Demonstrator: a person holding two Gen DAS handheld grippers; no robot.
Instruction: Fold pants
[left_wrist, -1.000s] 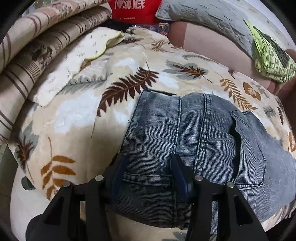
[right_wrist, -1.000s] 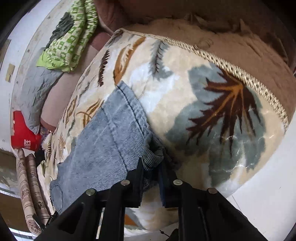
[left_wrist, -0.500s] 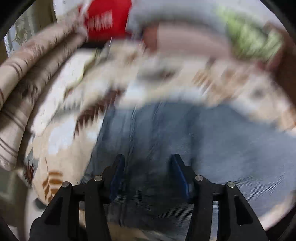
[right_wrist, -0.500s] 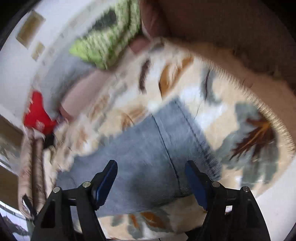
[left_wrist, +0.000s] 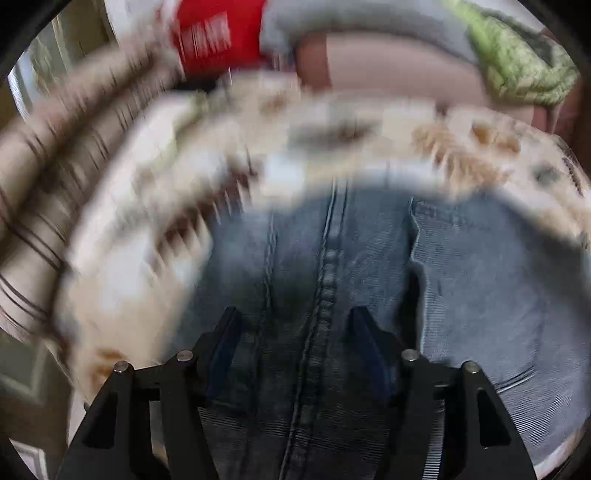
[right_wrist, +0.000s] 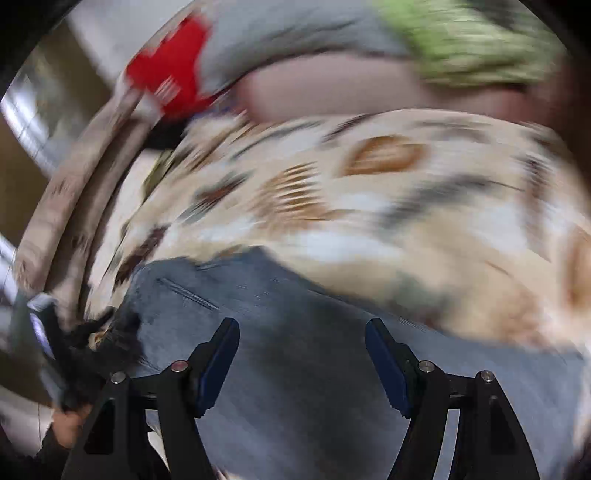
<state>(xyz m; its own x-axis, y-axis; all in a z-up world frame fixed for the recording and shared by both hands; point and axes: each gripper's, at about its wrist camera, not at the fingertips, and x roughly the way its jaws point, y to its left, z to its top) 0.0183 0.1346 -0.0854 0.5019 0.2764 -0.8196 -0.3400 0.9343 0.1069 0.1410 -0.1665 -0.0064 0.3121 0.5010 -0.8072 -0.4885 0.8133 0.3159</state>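
Blue denim pants (left_wrist: 369, 280) lie folded on a cream blanket with a leaf print (left_wrist: 147, 229). Both views are blurred by motion. My left gripper (left_wrist: 295, 332) is open and empty, with its jaws apart just above the pants' centre seam near the waistband. My right gripper (right_wrist: 301, 343) is open wide and empty over the pants (right_wrist: 295, 332). The left gripper and the hand that holds it (right_wrist: 70, 369) show at the lower left of the right wrist view.
Striped rolled bedding (left_wrist: 48, 147) lies at the left. A red bag (left_wrist: 218, 33), a grey quilt (left_wrist: 351, 22), a pinkish pillow (left_wrist: 388, 66) and a green patterned cloth (left_wrist: 517, 66) sit at the far side of the bed.
My right gripper let go of the pants' edge, opened wide and swung round to look across the bed. My left gripper stayed open and lifted a little over the waistband.
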